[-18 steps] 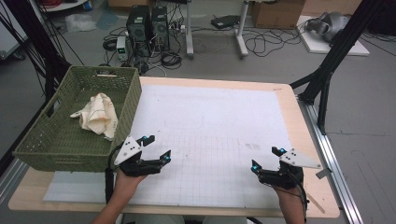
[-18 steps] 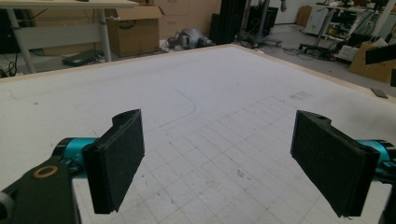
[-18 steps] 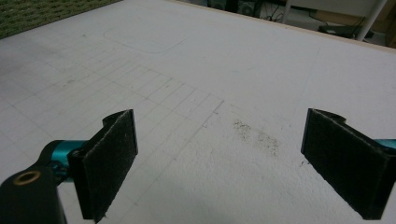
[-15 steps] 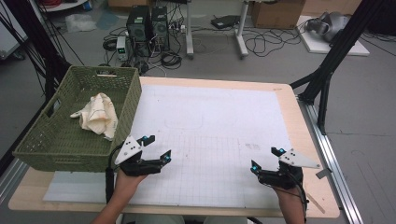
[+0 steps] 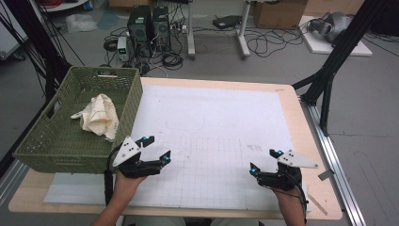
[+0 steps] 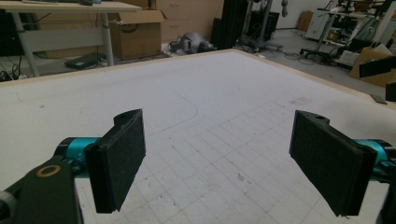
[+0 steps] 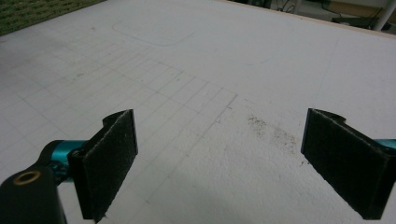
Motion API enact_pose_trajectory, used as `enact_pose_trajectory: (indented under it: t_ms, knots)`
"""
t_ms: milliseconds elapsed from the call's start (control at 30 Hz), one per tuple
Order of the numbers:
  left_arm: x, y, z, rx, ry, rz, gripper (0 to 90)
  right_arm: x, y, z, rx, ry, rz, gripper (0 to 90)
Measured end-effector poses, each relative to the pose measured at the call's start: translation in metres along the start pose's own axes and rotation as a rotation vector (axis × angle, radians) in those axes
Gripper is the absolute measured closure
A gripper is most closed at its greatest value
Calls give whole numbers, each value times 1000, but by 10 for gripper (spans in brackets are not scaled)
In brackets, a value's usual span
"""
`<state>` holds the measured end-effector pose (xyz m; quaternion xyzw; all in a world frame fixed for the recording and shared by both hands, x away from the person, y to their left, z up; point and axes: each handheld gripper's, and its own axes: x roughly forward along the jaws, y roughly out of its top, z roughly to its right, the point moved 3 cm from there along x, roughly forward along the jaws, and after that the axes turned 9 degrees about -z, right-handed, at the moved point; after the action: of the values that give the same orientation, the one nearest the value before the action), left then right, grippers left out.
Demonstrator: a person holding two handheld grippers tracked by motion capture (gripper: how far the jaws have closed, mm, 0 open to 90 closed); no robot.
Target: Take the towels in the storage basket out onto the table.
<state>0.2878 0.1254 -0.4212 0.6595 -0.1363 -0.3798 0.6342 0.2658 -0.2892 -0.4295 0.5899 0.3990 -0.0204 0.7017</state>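
White gridded paper (image 5: 211, 122) covers the table; left gripper (image 5: 157, 150) hovers near-left, jaws spread and empty, just beside the green basket (image 5: 56, 146) holding a cream cloth (image 5: 99, 115); right gripper (image 5: 263, 162) near-right, likewise released.

Floor: we see grey concrete (image 5: 376, 122) around the table, strewn with black cables (image 5: 268, 44).
Table: we look down on a pale wooden top (image 5: 301, 122) under a large white gridded sheet (image 5: 216, 122).
Far side: we count two dark computer towers (image 5: 150, 23) standing on the floor, beside the white legs of a desk (image 5: 242, 33).
Boxes: we spot a cardboard box (image 5: 277, 12) under that desk.
Right edge: we note a black metal frame (image 5: 339, 52) and a silver rail (image 5: 334, 165).
Light: we find it even and soft.
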Motion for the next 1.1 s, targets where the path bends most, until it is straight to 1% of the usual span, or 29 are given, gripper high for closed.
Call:
enact_pose_trajectory:
  t_ms: [100, 200, 300, 400, 500, 533, 733, 767, 800, 833, 867, 900, 933, 1033, 1067, 1100]
  knots:
    - [-4, 2, -3, -5, -3, 9, 188, -2, 1, -2, 0, -3, 10, 100]
    - [-9, 2, -8, -30, -1, 17, 188, -1, 2, -1, 5, -6, 13, 100]
    - [-13, 2, -11, -31, 3, 22, 188, 3, 3, -1, 1, -6, 3, 100]
    - [-16, 2, -13, -37, 9, 23, 188, 6, 5, -1, -4, 2, 6, 100]
    - [-18, 2, -13, -36, 11, 22, 188, 8, 6, -2, 0, 9, 6, 100]
    - [-18, 3, -13, -33, 14, 19, 188, 8, 6, -1, -6, 9, 9, 100]
    - [-19, 6, -13, -24, 16, 17, 189, 7, 7, -1, 8, 11, 16, 100]
    - [-20, 8, -14, -24, 21, 24, 191, 7, 6, 0, 9, 11, 18, 100]
    - [-26, 15, -17, -32, 25, 40, 192, 7, 6, 0, 14, 9, 20, 100]
    - [-30, 19, -19, -39, 21, 49, 192, 6, 6, 1, 18, 9, 20, 100]
    - [-34, 25, -23, -51, 6, 60, 196, 6, 6, 1, 16, 6, 22, 100]
    - [-39, 31, -26, -71, -15, 81, 199, 5, 5, 1, 20, 5, 22, 100]
    - [-44, 36, -31, -89, -26, 103, 199, 5, 5, 2, 19, 2, 21, 100]
    - [-58, 52, -46, -92, -8, 154, 196, 3, 4, 2, 24, -5, 20, 100]
    - [-58, 52, -46, -92, -8, 154, 195, 2, 3, 3, 30, -5, 18, 100]
    - [-63, 60, -57, -111, -14, 167, 189, 2, 3, 3, 31, -5, 25, 100]
